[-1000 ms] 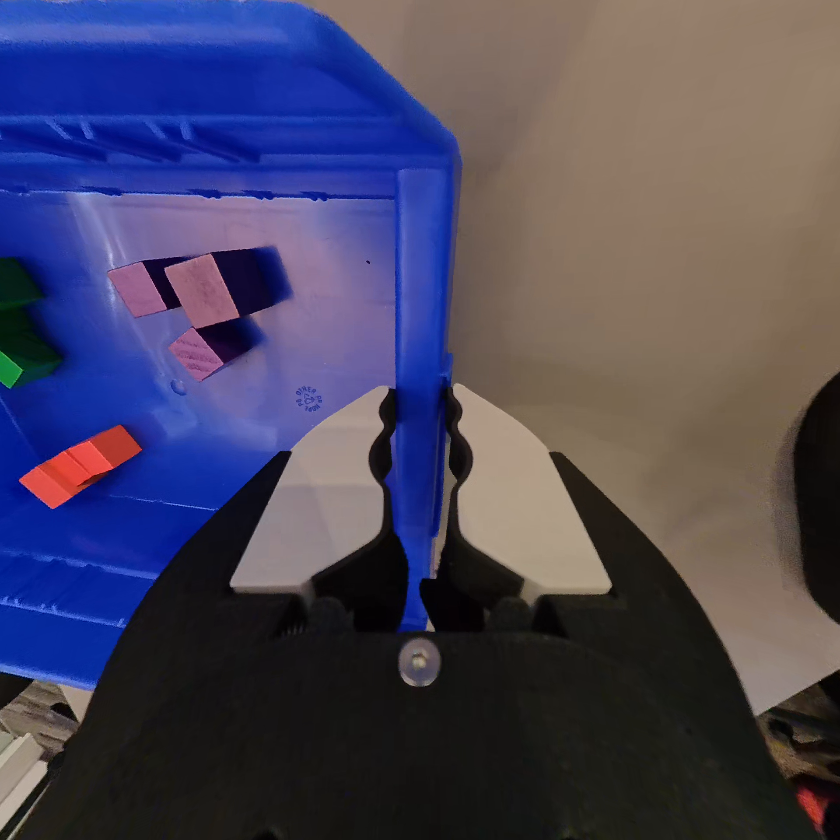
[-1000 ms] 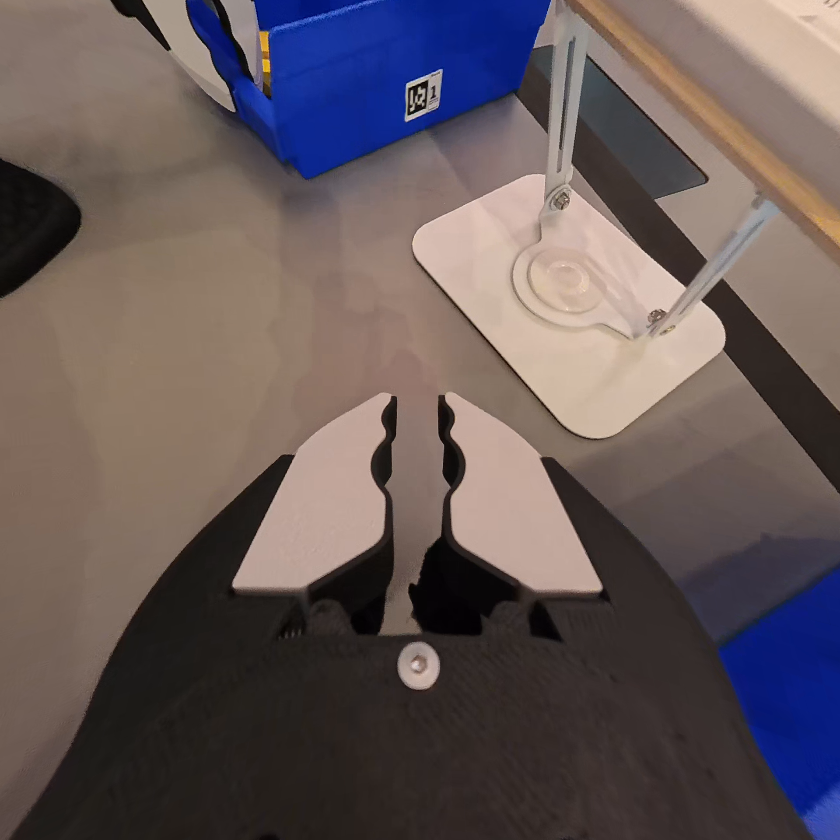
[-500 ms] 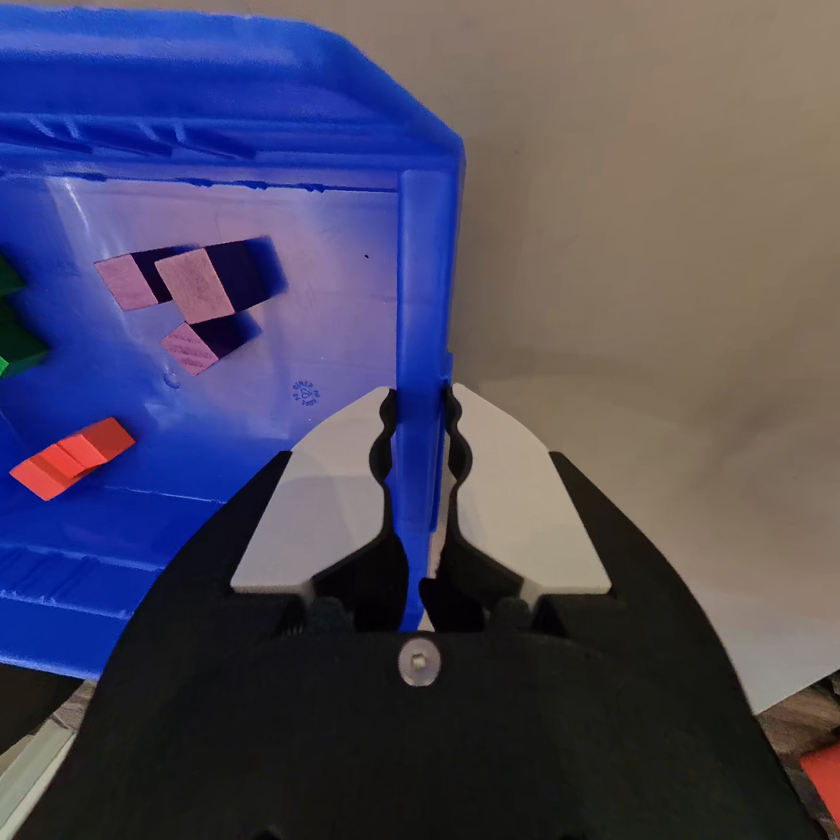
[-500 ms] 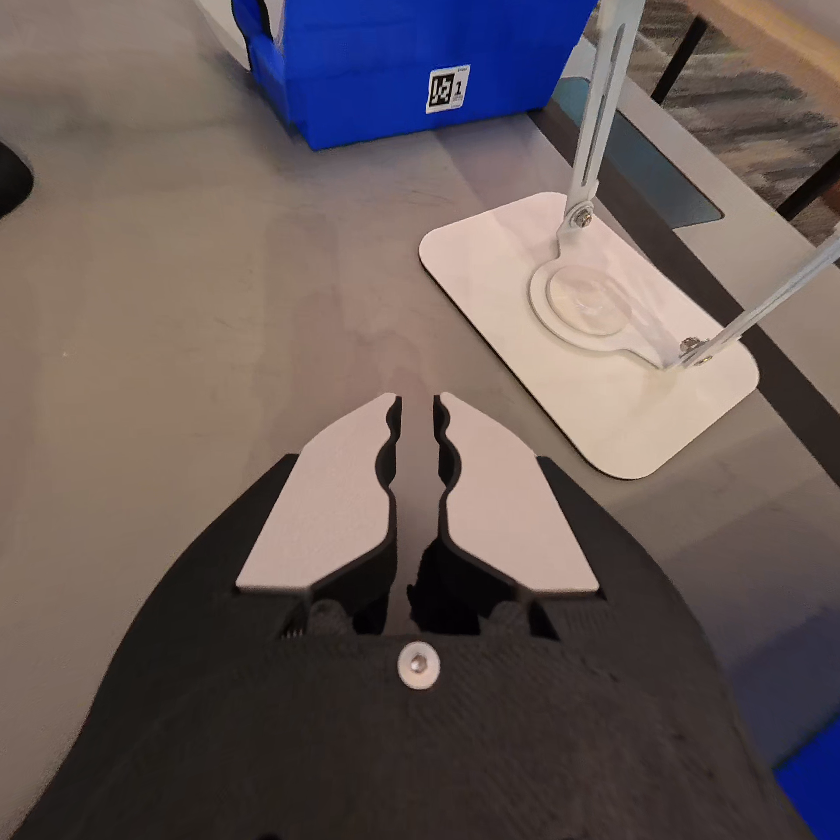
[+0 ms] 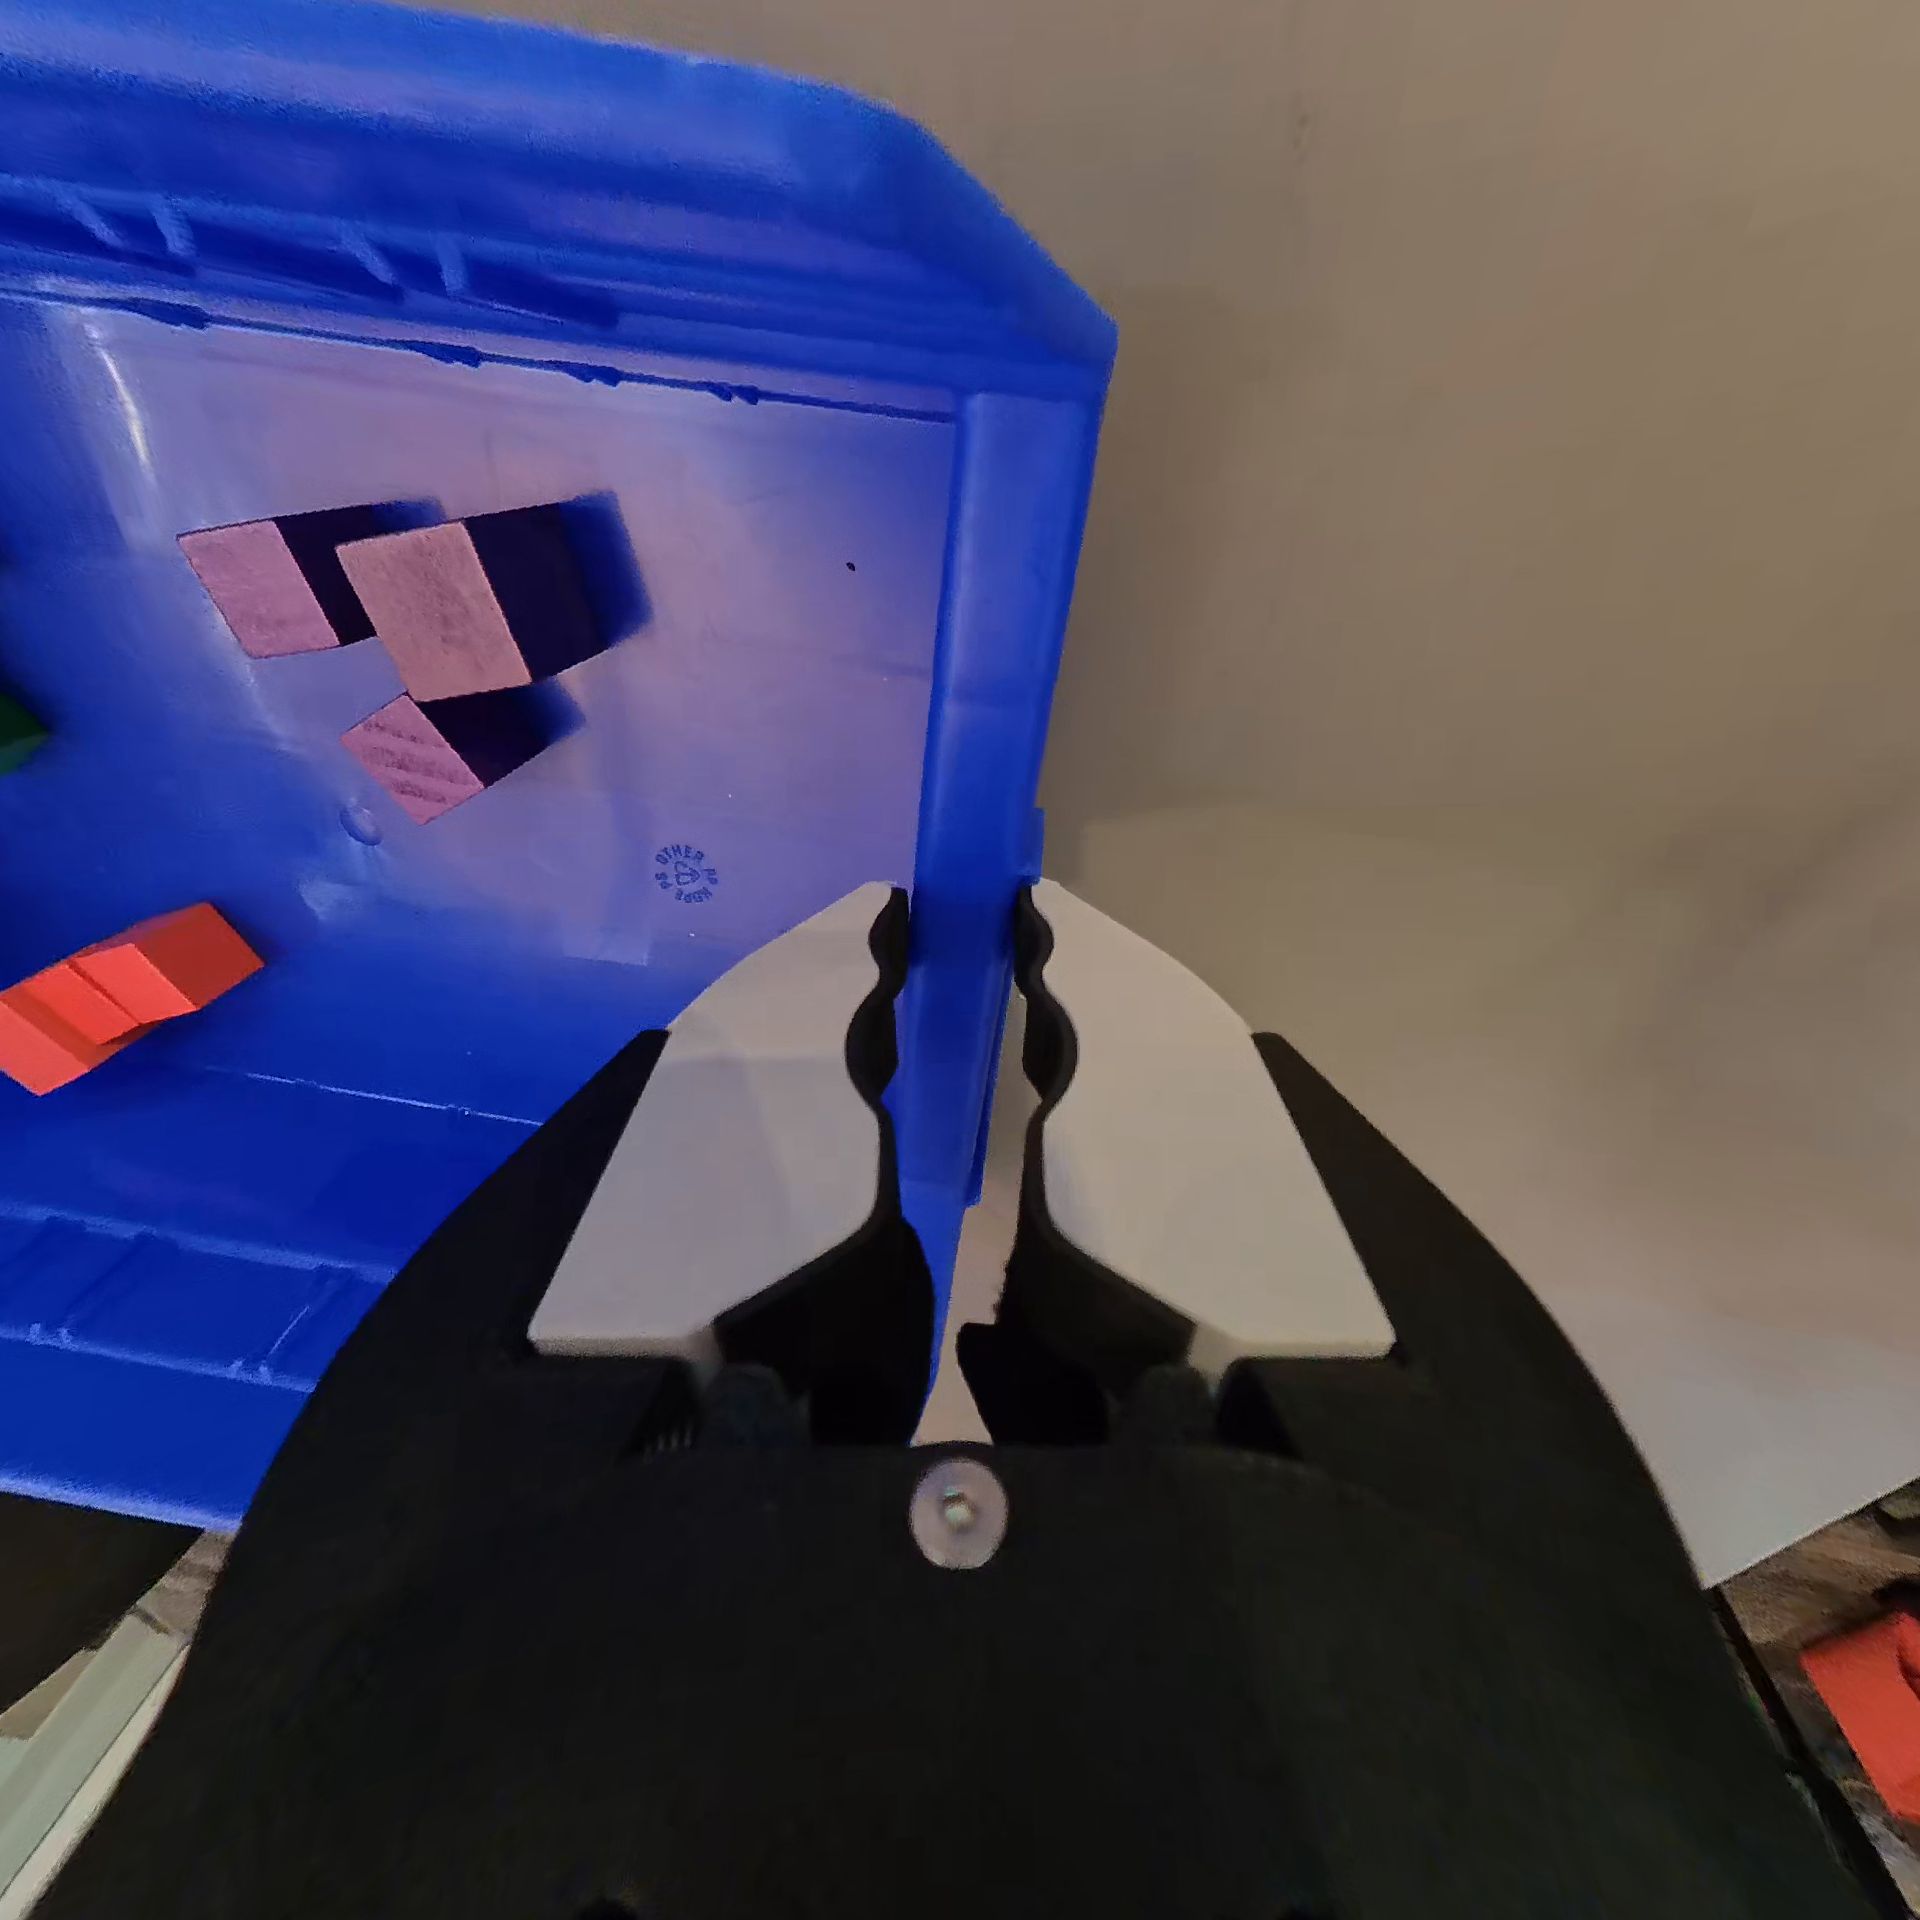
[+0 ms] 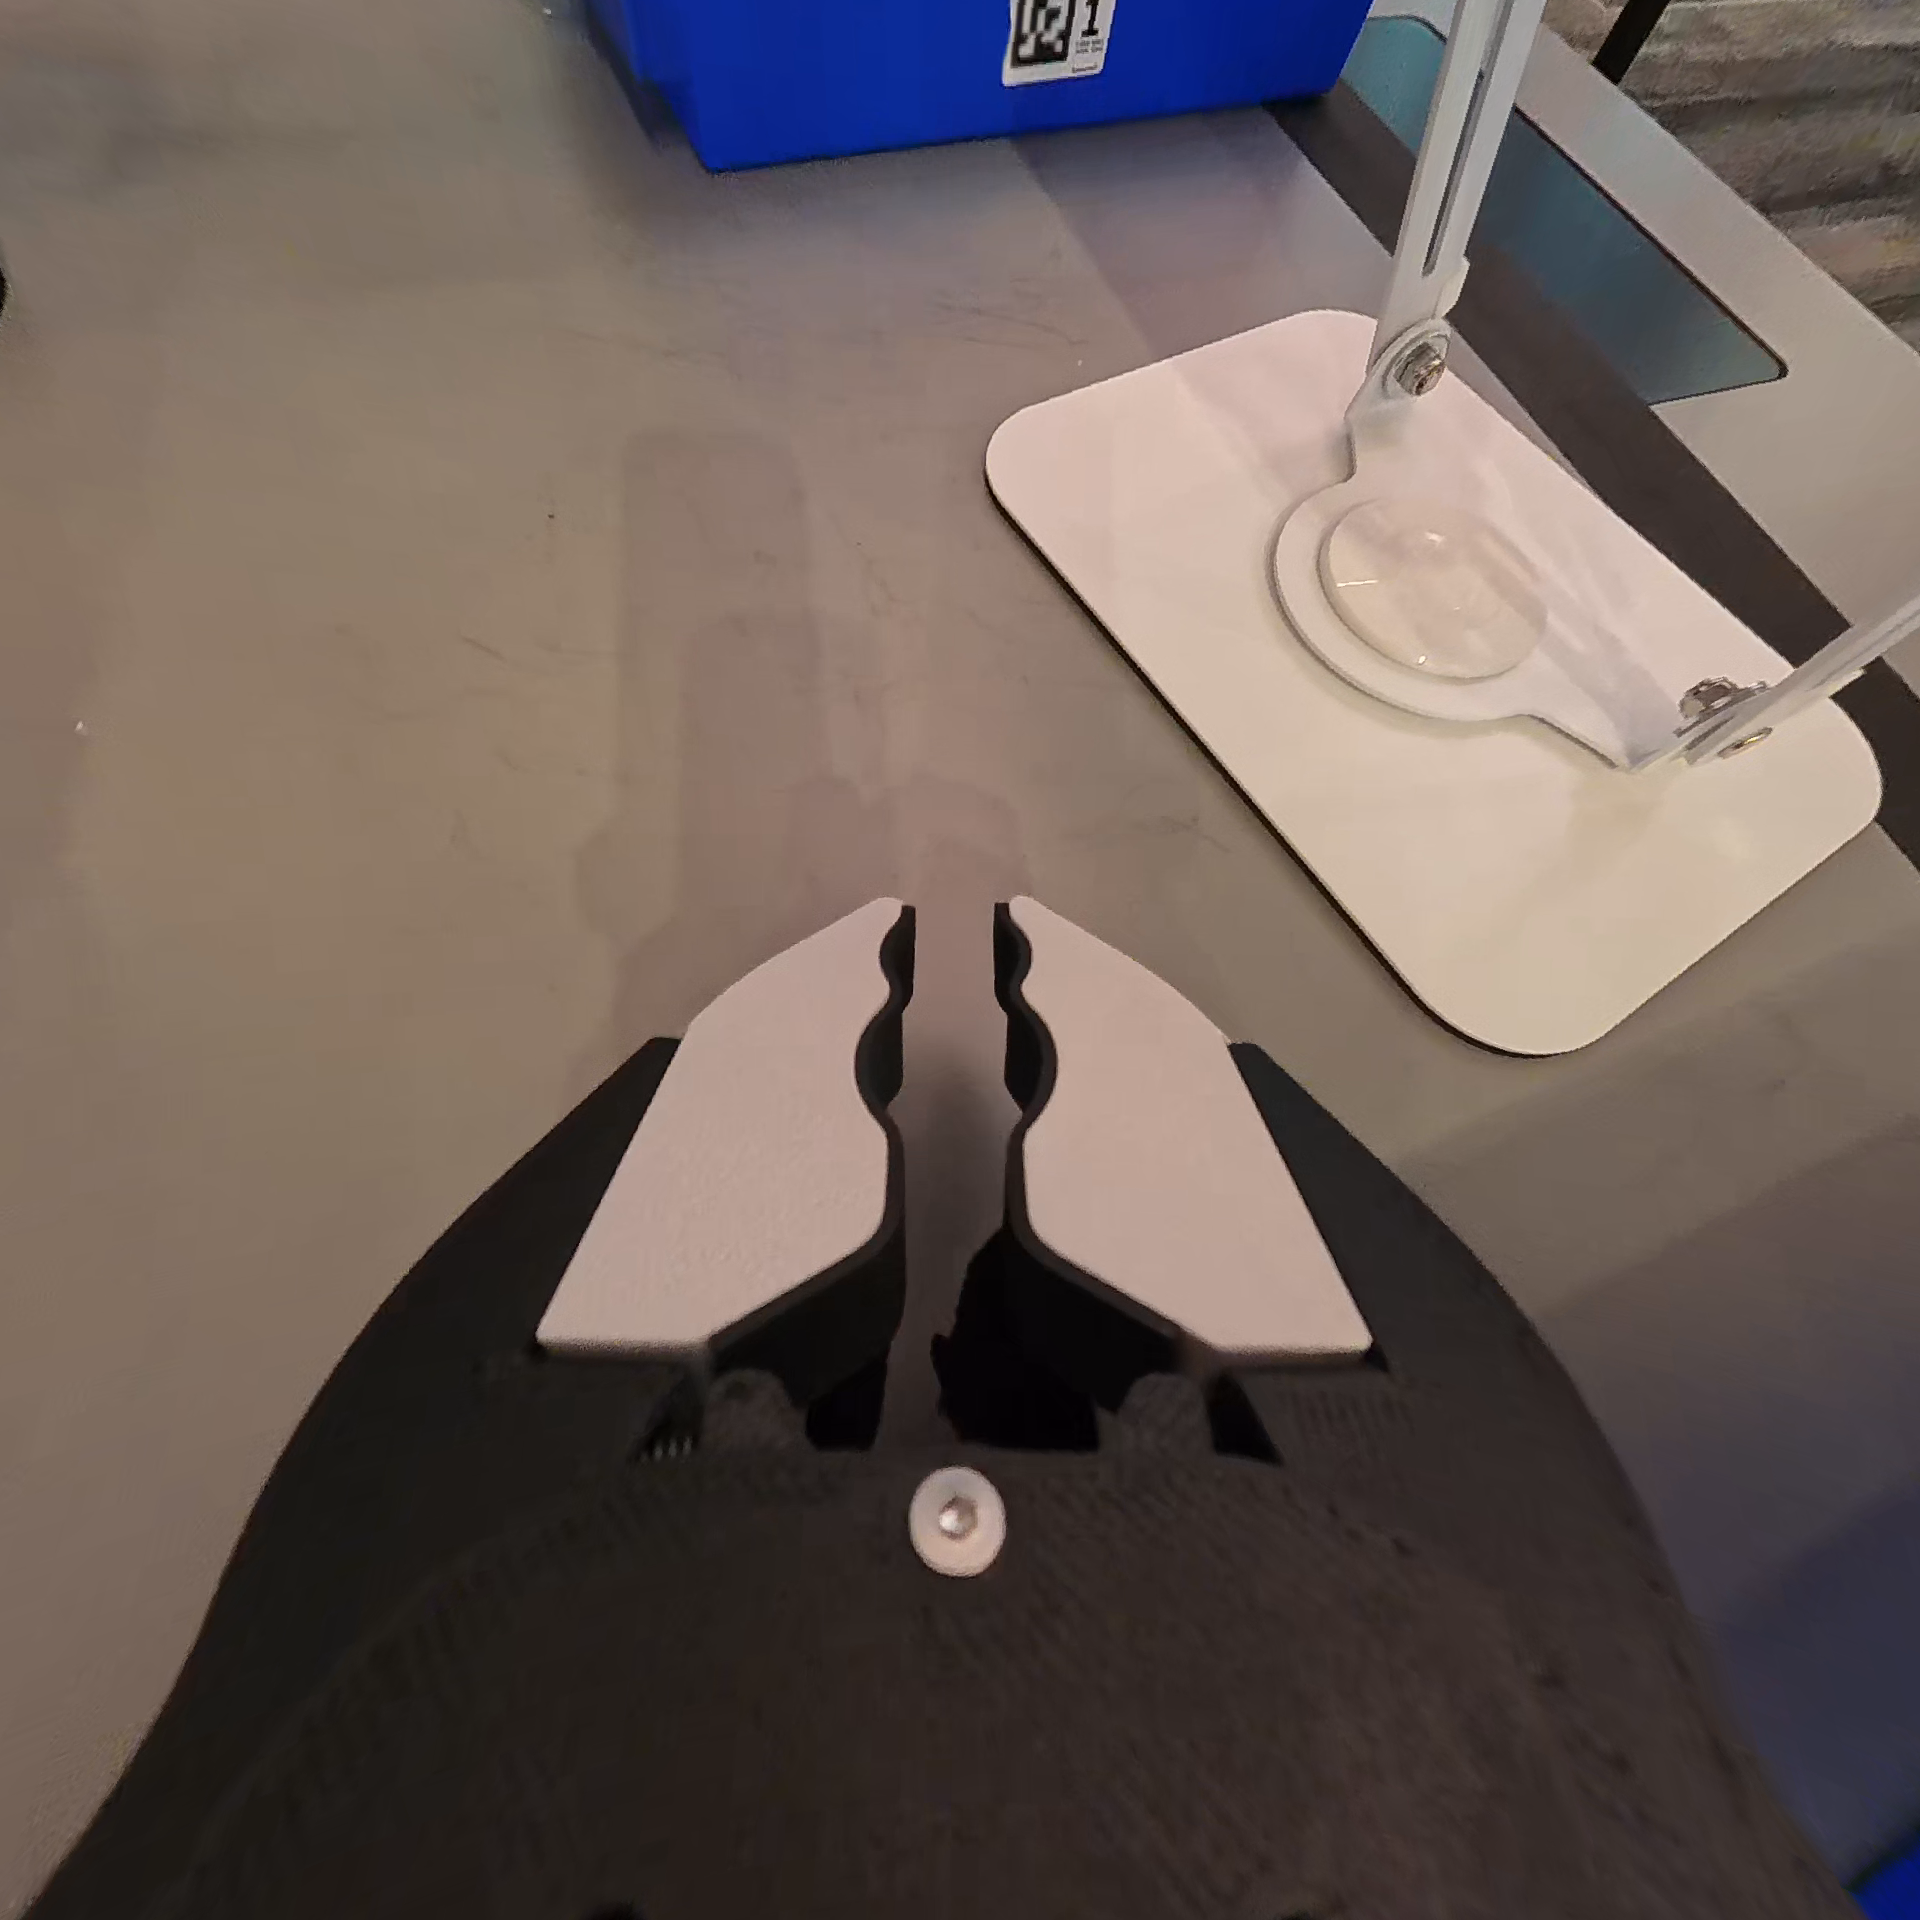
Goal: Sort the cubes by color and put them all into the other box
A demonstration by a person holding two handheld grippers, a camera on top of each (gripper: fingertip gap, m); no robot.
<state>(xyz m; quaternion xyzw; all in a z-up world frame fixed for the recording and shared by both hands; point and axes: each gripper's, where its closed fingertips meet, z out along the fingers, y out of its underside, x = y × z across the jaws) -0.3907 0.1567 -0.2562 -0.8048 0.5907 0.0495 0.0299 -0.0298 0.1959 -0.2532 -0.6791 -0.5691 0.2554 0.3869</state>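
At the box wall, the left gripper (image 5: 961, 904) clamps the blue box (image 5: 997, 644) holding cubes (image 5: 436, 613). Above the table (image 6: 416, 520), the right gripper (image 6: 954, 914) is slightly open, holding nothing

A smooth grey tabletop (image 6: 416, 520) fills most of the scene, lit softly and evenly, with faint scuffs. To the right stands a flat white rectangular stand base with rounded corners (image 6: 1351, 831), from which thin silver metal struts (image 6: 1444, 187) rise. Beyond it, at the far right, a dark teal inset panel (image 6: 1621, 281) runs along the table edge, with patterned grey carpet (image 6: 1766, 104) past it.
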